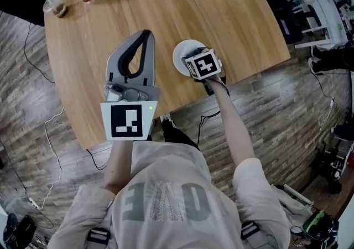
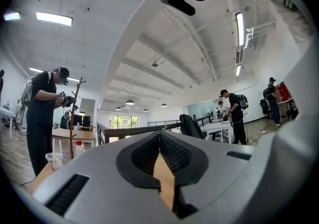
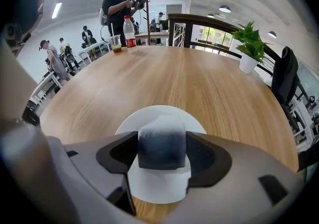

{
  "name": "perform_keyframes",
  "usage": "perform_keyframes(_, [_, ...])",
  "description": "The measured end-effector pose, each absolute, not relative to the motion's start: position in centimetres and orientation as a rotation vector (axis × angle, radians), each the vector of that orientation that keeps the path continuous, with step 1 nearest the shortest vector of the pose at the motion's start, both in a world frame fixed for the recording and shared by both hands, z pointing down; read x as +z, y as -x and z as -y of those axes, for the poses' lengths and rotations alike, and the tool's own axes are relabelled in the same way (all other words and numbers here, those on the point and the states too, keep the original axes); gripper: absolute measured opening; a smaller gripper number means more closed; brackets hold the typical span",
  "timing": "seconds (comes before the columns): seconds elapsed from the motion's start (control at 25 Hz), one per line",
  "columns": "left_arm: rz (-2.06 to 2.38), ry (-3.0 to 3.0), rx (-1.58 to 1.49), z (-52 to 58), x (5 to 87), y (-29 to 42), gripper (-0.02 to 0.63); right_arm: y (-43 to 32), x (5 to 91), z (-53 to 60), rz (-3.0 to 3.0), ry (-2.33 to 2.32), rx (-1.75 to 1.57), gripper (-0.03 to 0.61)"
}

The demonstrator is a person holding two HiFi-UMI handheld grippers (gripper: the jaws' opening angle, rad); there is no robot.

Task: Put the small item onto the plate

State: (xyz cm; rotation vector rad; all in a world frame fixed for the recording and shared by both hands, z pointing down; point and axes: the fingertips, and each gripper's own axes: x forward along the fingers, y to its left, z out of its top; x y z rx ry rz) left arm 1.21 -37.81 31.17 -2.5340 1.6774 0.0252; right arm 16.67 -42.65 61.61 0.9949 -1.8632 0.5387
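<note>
plate (image 3: 149, 114) lies under your right gripper (image 3: 162, 152), clamped on the small item (image 3: 161, 138); lower it gently, then release. left gripper (image 2: 159, 138) is closed, empty.

Left gripper (image 2: 159, 134), jaws seemingly together, faces a bright office.

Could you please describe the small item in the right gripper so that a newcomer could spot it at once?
On the round wooden table, find the white plate near the edge closest to the person. The right gripper is shut on the small item right over it. The item is a rounded block, dark grey-blue fading to pale on top, unlike the plain white plate behind it.
</note>
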Motion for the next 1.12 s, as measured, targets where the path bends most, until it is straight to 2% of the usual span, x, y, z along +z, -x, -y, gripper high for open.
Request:
perform_keyframes(0.72, [-1.687,2.539,0.027,37.9,31.4,-1.1,0.009,-15.9,60.6,43.3,1.952,-1.059,0.546,0.318])
perform_keyframes(0.92, [-1.675,2.535,0.07,37.6,30.7,-1.0,0.009,-14.2,54.8,44.7,2.121,-1.124,0.456,0.319])
perform_keyframes(1.12, [-1.65,2.516,0.108,36.8,29.3,-1.1,0.009,-12.4,44.0,44.8,2.332,-1.242,0.313,0.316])
